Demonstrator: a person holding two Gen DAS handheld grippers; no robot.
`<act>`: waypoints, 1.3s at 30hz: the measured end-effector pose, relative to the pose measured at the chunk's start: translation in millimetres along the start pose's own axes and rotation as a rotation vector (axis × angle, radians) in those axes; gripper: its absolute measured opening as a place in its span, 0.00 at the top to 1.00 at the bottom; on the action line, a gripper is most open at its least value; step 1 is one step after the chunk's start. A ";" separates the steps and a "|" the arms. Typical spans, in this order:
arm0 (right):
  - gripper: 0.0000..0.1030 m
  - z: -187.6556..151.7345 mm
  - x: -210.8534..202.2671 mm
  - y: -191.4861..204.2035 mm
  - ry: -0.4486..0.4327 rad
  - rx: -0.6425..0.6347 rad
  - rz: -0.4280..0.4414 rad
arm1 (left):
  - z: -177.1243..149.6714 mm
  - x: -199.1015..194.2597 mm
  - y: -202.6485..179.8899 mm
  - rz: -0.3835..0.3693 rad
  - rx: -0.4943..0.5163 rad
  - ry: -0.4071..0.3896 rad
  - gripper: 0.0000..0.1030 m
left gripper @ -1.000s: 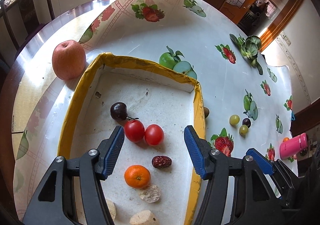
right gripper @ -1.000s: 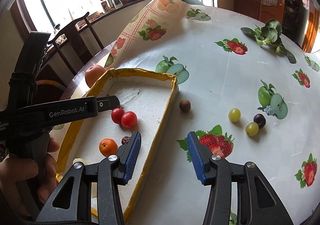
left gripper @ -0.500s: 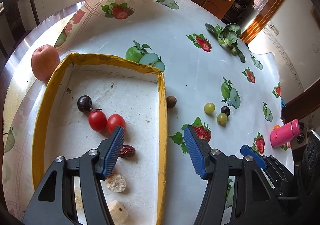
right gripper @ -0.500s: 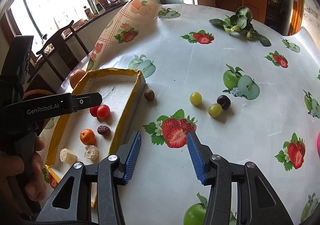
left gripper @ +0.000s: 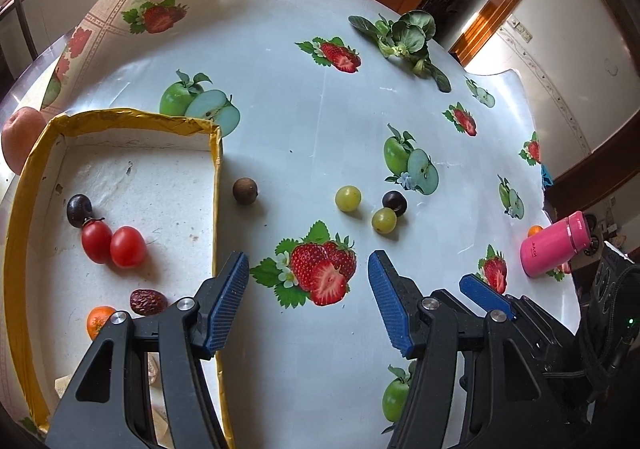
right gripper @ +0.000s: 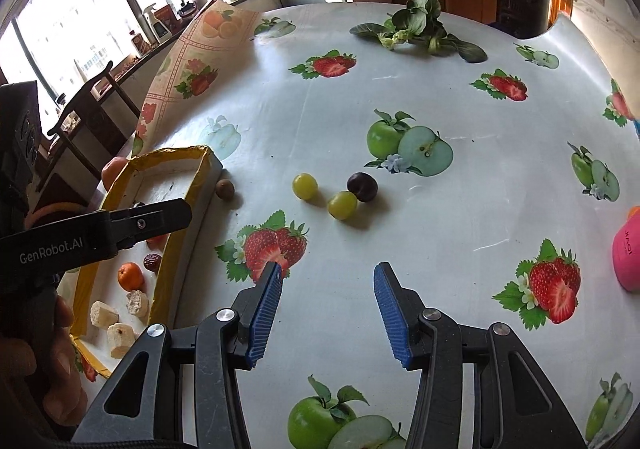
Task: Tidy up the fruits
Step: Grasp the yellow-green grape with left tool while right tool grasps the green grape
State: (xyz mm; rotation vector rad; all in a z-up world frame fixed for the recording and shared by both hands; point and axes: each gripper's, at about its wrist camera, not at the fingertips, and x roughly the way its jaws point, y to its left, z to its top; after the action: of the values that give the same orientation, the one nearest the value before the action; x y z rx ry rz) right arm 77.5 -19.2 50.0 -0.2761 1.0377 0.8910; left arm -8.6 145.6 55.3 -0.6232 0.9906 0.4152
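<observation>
A yellow-rimmed box point(left gripper: 218, 153) point(right gripper: 200, 165) holds two cherry tomatoes point(left gripper: 114, 245), a dark grape point(left gripper: 79, 209), a red date point(left gripper: 148, 302), a small orange point(left gripper: 98, 321) point(right gripper: 130, 275) and pale chunks point(right gripper: 114, 325). On the cloth lie two green grapes point(left gripper: 348, 198) point(left gripper: 384, 220) point(right gripper: 305, 186) point(right gripper: 342, 205), a dark grape point(left gripper: 394, 202) point(right gripper: 361, 186) and a brown longan point(left gripper: 245, 190) point(right gripper: 225, 189). My left gripper point(left gripper: 308, 303) is open and empty beside the box's right wall. My right gripper point(right gripper: 326, 309) is open and empty, short of the grapes.
A large apple point(left gripper: 18, 137) point(right gripper: 114, 171) sits behind the box on the left. A pink bottle point(left gripper: 556, 249) point(right gripper: 628, 257) stands at the right. Leafy greens point(left gripper: 404, 37) point(right gripper: 412, 29) lie at the far side. A chair point(right gripper: 92, 113) stands beyond the table.
Both grippers have swung right, away from over the box and toward the loose grapes on the cloth. Both stay open and empty.
</observation>
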 end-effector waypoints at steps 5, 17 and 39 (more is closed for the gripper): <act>0.53 2.7 8.7 -14.6 0.009 0.017 -0.003 | 4.1 13.9 -8.3 0.001 0.006 0.014 0.41; 0.64 28.2 58.9 -11.4 0.046 0.016 0.038 | 17.0 31.6 3.0 0.002 -0.027 0.025 0.41; 0.79 7.8 38.8 -61.8 0.005 0.147 0.023 | 27.9 108.4 -52.1 0.092 0.163 0.075 0.79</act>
State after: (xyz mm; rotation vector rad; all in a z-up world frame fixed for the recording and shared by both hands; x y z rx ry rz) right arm 136.8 -33.9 9.4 -0.1437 1.1074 0.8298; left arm 93.4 129.5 -12.3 -0.4502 1.1161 0.3898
